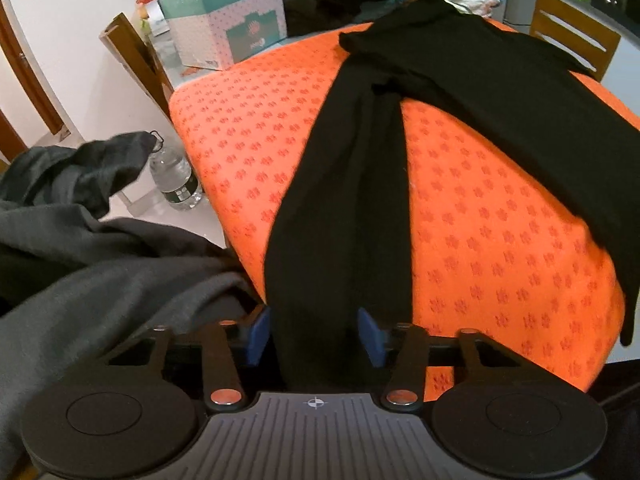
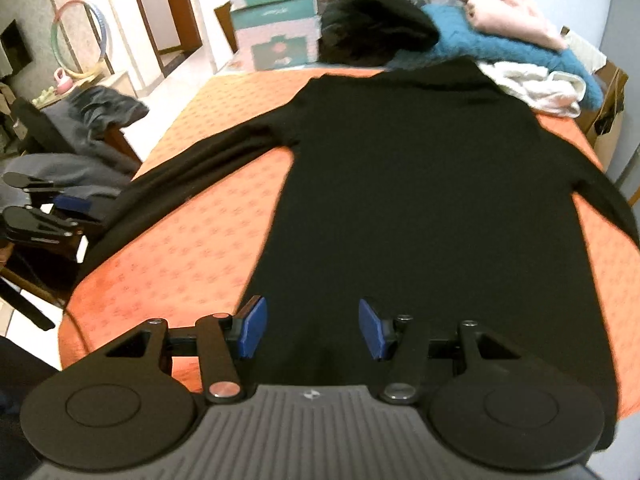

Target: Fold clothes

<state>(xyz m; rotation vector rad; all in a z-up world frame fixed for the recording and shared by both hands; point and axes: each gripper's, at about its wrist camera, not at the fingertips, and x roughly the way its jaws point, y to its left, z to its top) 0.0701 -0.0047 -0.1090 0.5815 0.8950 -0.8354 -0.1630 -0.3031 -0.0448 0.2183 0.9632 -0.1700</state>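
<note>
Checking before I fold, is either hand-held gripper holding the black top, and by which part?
Neither has closed. The left hand-held gripper is open around the sleeve end of the black top; the right hand-held gripper is open over its bottom hem.

Matt black knit sweater (image 2: 420,200) on a textured orange cloth cover (image 1: 500,240); gripper pads (image 2: 253,326) are blue matt rubber.

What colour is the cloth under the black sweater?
Orange with small darker flower-like marks; the tablecloth shows best in the left wrist view, under the sweater.
</note>
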